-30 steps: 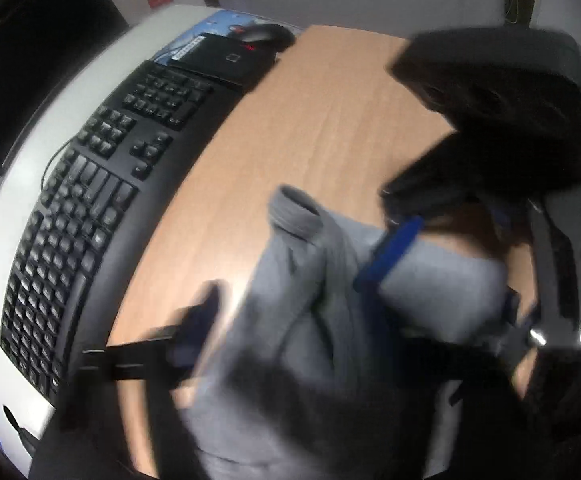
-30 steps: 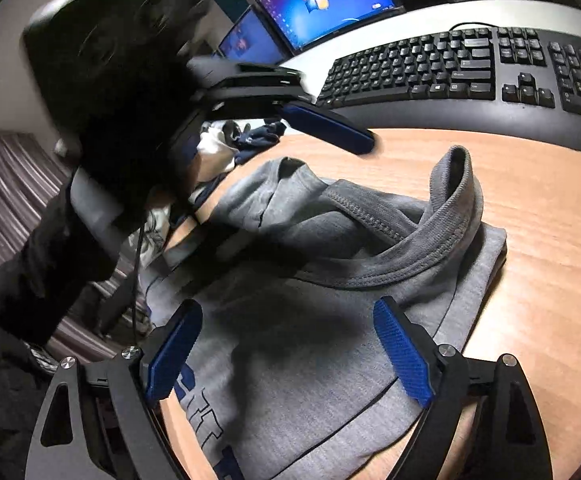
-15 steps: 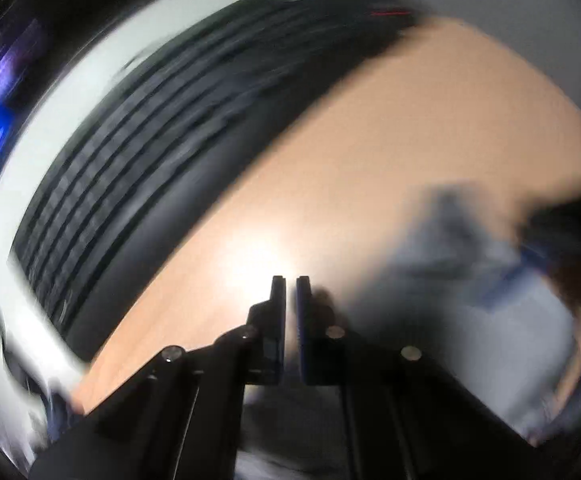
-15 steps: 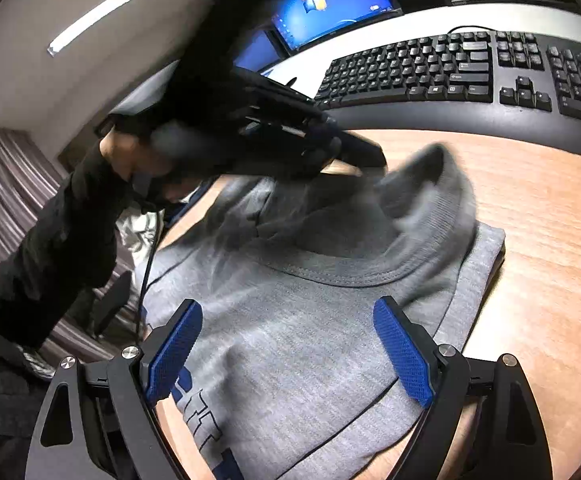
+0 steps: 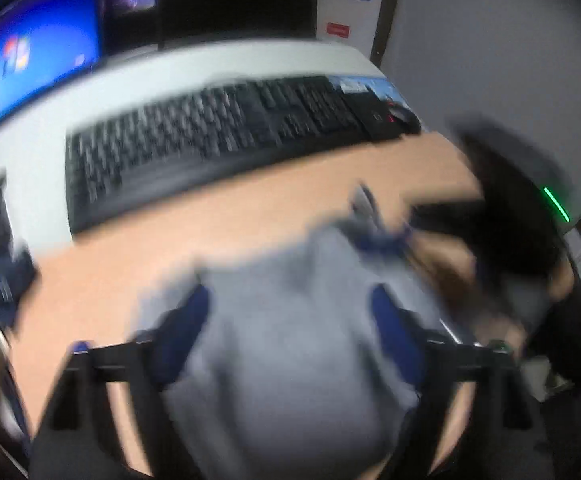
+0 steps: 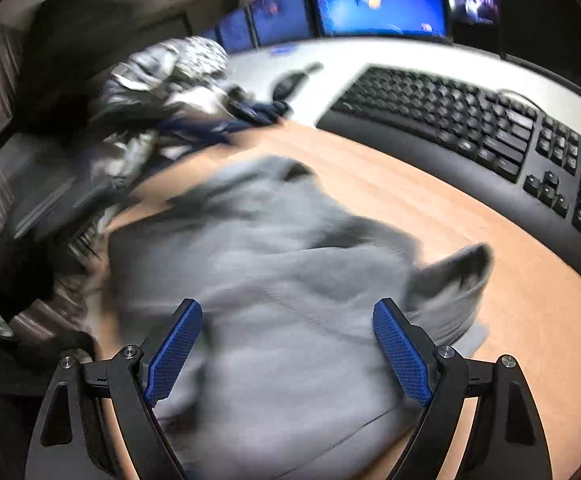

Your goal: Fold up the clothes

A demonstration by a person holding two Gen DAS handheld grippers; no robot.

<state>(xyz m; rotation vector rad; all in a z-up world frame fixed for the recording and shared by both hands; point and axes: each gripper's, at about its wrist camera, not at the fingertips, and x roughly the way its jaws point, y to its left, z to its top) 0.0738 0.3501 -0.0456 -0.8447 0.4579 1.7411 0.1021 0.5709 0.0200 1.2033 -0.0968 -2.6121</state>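
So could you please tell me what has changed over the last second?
The left gripper, pinched shut half a second ago, swung back over the grey shirt; its jaws are opening, gripping nothing. The right gripper stayed open over the shirt, and the keyboard stayed put.

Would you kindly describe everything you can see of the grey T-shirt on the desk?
The grey T-shirt is a soft knit garment lying loosely folded and rumpled on the wooden desk, in front of the black keyboard. Its ribbed collar stands up in a loop at the right end in the right wrist view. A stitched seam crosses the top layer. Both pictures are blurred, so finer detail is lost. The right tool hangs open over it, pads apart; no pad visibly presses it.
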